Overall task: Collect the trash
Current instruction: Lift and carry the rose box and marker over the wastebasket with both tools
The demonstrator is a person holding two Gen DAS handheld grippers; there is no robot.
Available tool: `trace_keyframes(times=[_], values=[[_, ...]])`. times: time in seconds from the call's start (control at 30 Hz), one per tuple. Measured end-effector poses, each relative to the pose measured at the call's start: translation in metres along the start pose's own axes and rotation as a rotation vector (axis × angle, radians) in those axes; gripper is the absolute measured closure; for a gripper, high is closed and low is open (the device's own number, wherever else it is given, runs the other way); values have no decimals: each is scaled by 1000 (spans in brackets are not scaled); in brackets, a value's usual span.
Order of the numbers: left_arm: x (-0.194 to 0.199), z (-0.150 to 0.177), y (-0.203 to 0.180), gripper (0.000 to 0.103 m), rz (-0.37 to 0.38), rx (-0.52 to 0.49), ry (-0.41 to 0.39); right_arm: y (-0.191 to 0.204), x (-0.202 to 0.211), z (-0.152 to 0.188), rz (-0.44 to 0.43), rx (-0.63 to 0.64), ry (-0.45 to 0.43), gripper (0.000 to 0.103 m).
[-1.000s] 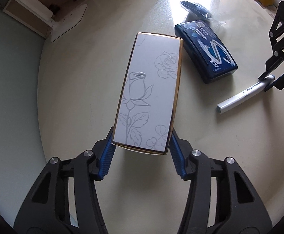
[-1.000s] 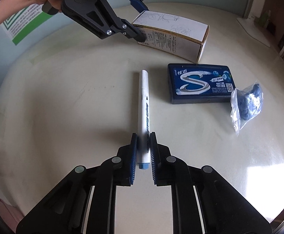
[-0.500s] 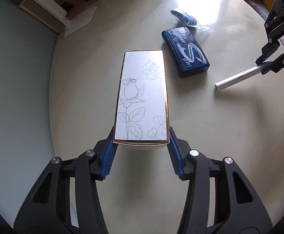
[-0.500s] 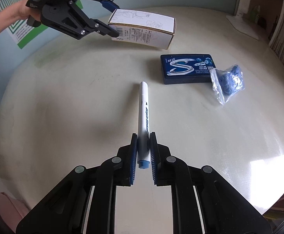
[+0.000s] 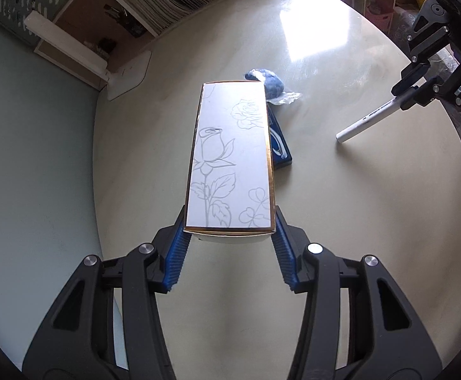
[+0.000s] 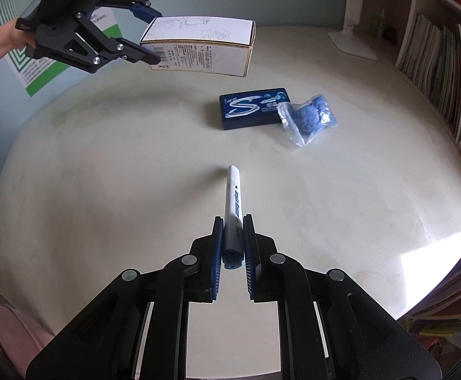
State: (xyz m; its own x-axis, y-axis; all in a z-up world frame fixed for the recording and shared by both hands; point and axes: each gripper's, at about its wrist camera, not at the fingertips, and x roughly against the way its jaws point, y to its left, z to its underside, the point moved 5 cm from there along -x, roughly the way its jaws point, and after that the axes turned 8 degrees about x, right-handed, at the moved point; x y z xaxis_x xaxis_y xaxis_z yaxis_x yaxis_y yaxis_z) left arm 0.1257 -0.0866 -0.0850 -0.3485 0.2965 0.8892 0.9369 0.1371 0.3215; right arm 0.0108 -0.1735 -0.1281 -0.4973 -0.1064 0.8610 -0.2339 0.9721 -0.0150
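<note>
Both pieces now lifted clear of the round cream table (image 6: 373, 190), where a second ago each was lower and closer to the surface. White rose-printed carton (image 5: 230, 158) raised higher above the table, now hiding most of the dark blue gum pack (image 6: 252, 107) beneath it in the left wrist view. White marker pen (image 6: 234, 202) also off the surface, its free end hanging in the air. Judged meaning: pick-up done for two items, carry to a bin next; no bin visible in either view.

Left gripper (image 5: 230, 250) clamped on the near end of the carton, blue pads (image 5: 176, 253) pressed against its two long side walls. Right gripper (image 6: 233, 243) clenched on the marker near its blue capped end, jaws almost fully together.

Carton's long axis running straight ahead from the left gripper, away from the camera, printed face up, far end unsupported; in the right wrist view, roughly level above the table's far side. Marker's long axis also in line with its gripper, white end pointing forward and down toward the table, blue end back between the pads.

Left on the table: gum pack lying flat, and touching its end a small clear plastic bag of blue material (image 6: 309, 120).
</note>
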Motion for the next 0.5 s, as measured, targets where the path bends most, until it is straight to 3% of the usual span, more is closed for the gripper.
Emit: trace_keyframes(times=[0.5], values=[[34,-63,-77,56,7,-93,-47,-44,57,31,72,-63,-112,90]])
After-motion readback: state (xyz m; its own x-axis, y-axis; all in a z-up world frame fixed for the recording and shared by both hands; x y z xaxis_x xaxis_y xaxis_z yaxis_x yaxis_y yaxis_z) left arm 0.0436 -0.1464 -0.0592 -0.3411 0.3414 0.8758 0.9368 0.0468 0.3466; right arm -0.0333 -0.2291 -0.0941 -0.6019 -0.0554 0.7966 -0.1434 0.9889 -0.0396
